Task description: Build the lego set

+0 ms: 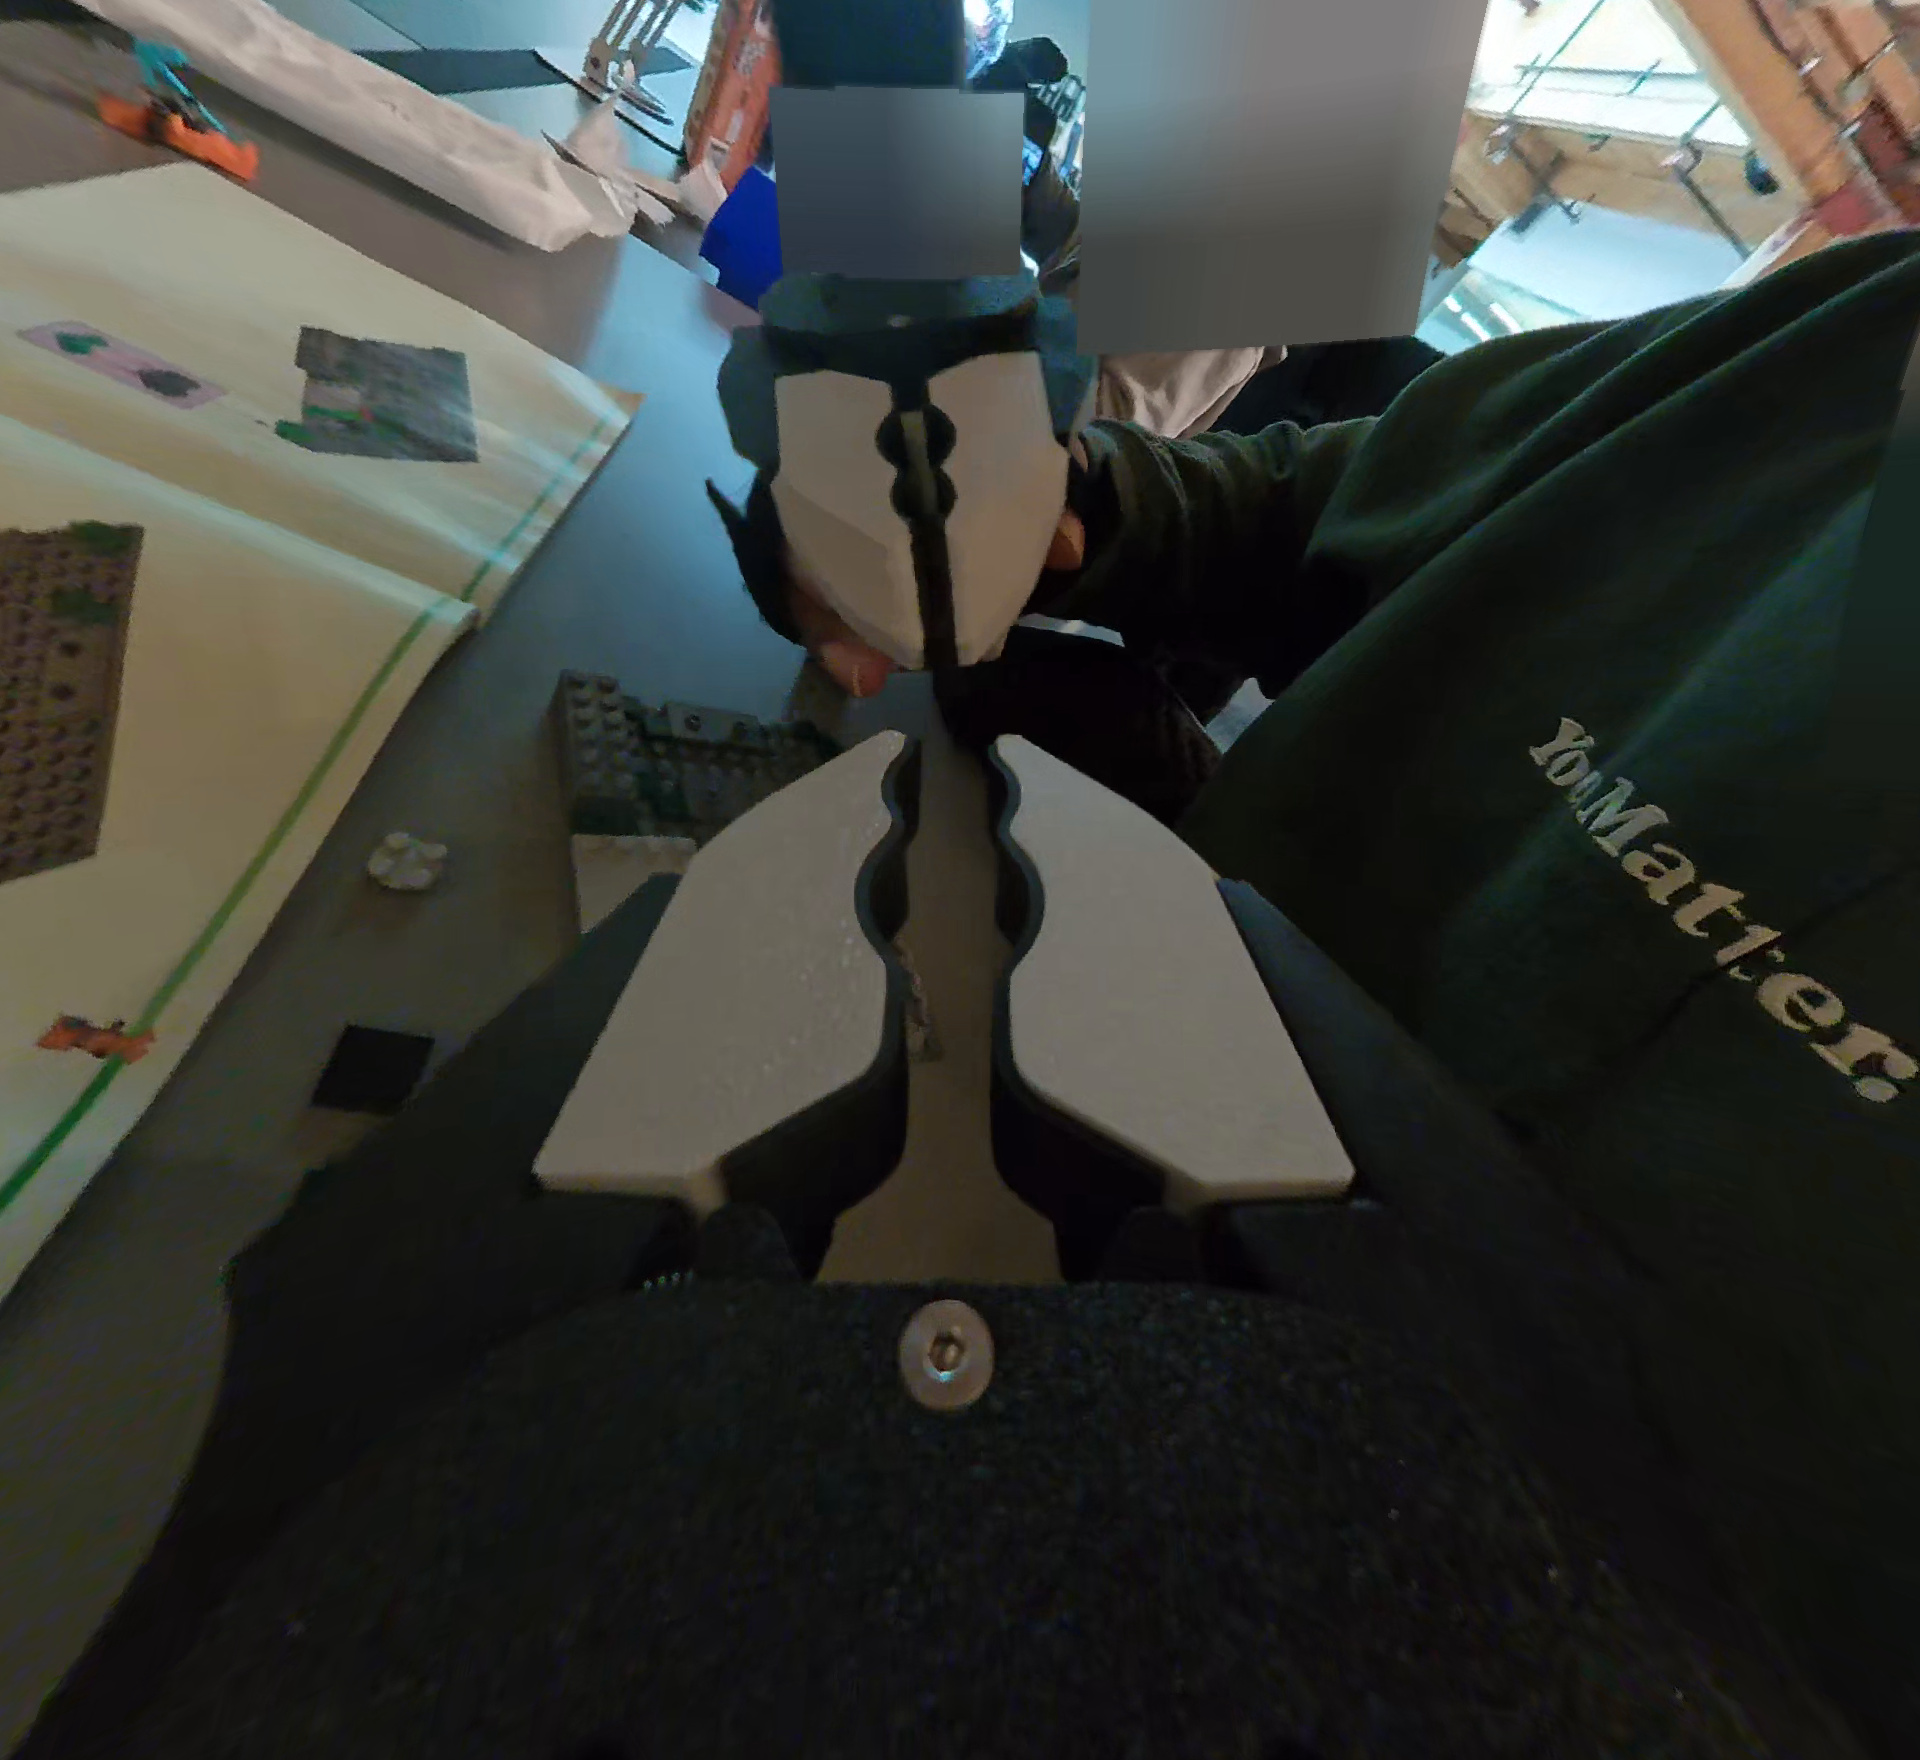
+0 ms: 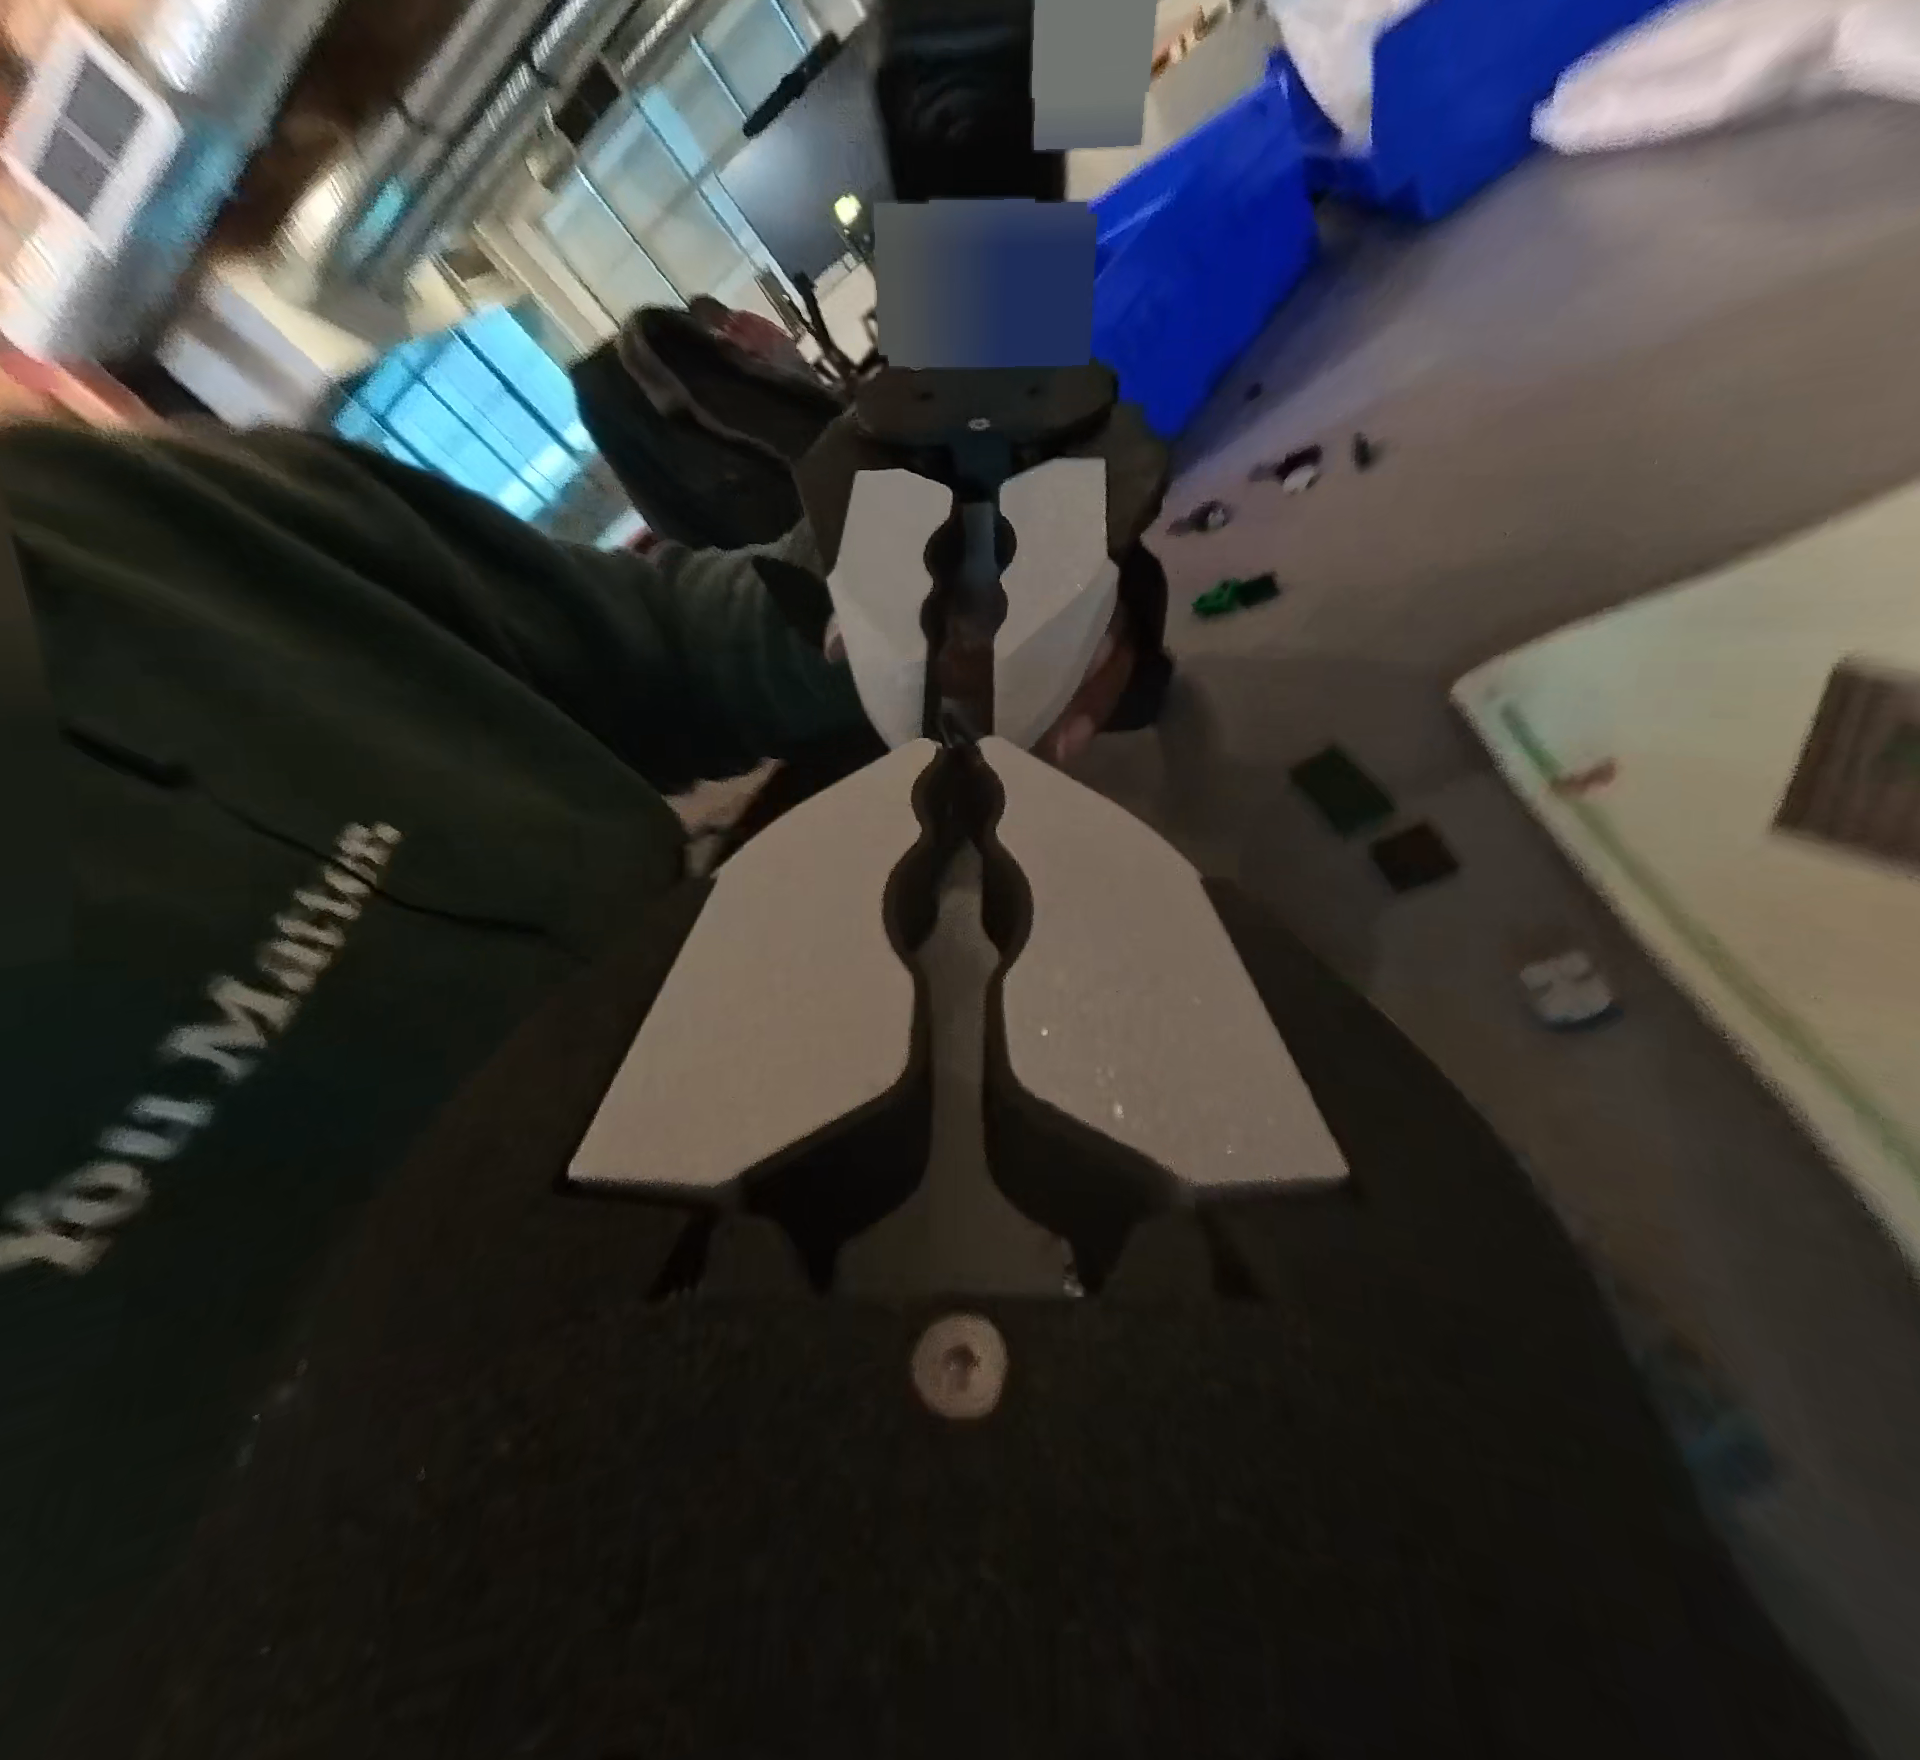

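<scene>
My left gripper (image 1: 951,749) and right gripper (image 2: 951,752) point at each other, tip to tip, just above the grey table. The left jaws stand a narrow gap apart, and I see nothing clamped between them. The right gripper also shows in the left wrist view (image 1: 940,661), shut on a thin dark lego piece (image 1: 943,609) that sticks out toward the left tips. A dark grey studded lego build (image 1: 665,765) lies on the table just left of the left tips, with a white plate (image 1: 634,863) beside it. The open instruction booklet (image 1: 208,671) lies to the left.
A small round pale piece (image 1: 407,860) and a black tile (image 1: 372,1068) lie near the booklet. Green (image 2: 1234,595), dark green (image 2: 1340,788) and brown (image 2: 1413,858) pieces lie loose on the table. An orange and teal model (image 1: 177,110), brown paper (image 1: 312,79) and blue bags (image 2: 1247,256) lie beyond. The person's dark green sleeve (image 1: 1558,671) is close on the right. The tips of both grippers are at nearly the same place.
</scene>
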Action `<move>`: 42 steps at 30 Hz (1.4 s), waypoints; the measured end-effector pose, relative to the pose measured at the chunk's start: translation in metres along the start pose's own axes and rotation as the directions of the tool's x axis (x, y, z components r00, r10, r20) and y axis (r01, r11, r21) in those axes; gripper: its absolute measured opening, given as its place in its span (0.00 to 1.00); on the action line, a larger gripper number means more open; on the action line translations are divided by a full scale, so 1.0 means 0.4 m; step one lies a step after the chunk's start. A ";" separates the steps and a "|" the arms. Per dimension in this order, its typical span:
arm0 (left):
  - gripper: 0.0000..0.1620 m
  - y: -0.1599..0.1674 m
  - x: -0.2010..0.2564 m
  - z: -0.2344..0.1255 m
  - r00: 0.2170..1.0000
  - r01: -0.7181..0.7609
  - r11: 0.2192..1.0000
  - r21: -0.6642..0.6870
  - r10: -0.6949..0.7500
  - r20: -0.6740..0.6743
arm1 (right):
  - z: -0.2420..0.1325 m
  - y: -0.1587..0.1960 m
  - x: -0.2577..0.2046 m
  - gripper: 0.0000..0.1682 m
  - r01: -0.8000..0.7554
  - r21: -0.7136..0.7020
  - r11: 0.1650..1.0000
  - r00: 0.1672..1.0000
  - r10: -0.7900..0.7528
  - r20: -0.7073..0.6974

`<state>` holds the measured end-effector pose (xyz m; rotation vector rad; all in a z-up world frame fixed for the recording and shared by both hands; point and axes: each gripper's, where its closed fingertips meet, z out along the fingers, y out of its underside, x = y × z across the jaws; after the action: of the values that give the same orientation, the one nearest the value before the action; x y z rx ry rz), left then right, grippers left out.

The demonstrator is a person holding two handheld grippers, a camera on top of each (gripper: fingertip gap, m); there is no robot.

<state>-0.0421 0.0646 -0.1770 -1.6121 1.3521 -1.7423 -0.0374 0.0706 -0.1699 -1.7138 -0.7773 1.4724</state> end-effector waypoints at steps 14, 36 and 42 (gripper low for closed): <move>0.16 0.002 0.091 0.006 0.974 0.071 0.997 -0.004 -0.070 -0.217 | 0.029 0.041 -0.102 0.01 0.864 -0.160 0.478 0.460 -0.877 -0.137; 0.10 0.061 0.020 0.024 0.957 -0.240 0.948 -0.210 0.267 0.109 | -0.006 0.065 -0.056 0.10 0.784 -0.221 0.579 0.552 -0.815 -0.178; 0.10 0.114 -0.073 0.012 0.865 -0.259 0.888 -0.380 0.388 0.316 | -0.069 0.082 0.010 0.11 0.570 -0.264 0.778 0.718 -0.628 -0.299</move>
<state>-0.0442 0.0661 -0.2310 -1.6544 1.6528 -0.9735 -0.0102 0.0520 -0.1977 -1.5621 -1.1223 0.6228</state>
